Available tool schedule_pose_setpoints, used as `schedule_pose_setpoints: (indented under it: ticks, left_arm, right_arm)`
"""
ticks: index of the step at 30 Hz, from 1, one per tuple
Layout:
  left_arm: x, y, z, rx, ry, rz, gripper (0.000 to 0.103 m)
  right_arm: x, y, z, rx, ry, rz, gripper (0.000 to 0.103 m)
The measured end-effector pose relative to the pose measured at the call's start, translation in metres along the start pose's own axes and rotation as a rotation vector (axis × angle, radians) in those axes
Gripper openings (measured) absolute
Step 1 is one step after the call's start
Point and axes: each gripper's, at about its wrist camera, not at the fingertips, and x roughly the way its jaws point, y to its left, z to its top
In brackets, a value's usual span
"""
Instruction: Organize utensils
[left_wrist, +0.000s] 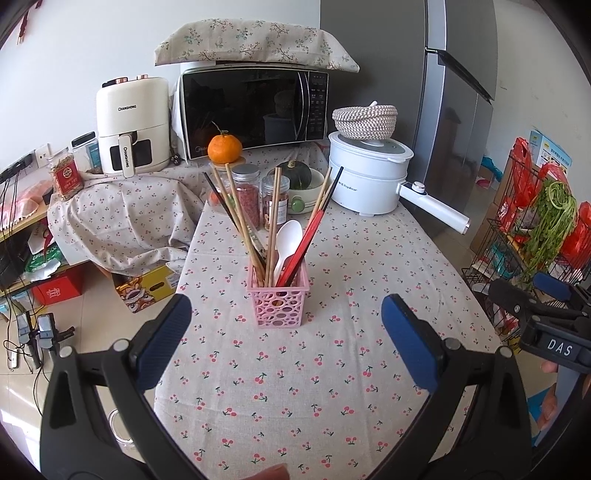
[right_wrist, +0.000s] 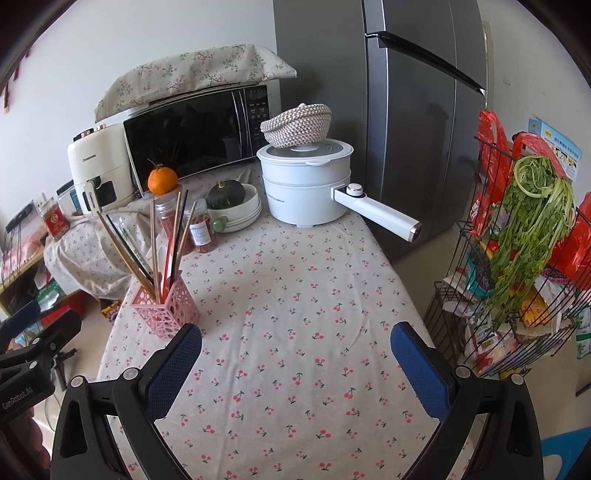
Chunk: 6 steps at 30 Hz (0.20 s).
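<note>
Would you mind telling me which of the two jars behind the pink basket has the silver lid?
The taller jar, on the left and filled with red bits, has the silver lid; the shorter jar right of it is partly hidden by chopsticks.

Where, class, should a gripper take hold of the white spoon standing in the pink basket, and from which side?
Grip the white spoon at its bowl, coming from above. It stands upright, handle buried in the pink basket, bowl exposed between wooden chopsticks and red chopsticks.
</note>
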Motion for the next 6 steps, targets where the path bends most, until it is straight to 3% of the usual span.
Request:
schedule_pose_setpoints:
  ticks: [6]
  left_arm:
    - [0.0008, 0.0021, 0.0003, -0.013, 0.005, 0.01, 0.102]
  right_arm:
    - [0.0002, -0.0003, 0.0001, 0.0, 0.0, 0.001, 0.103]
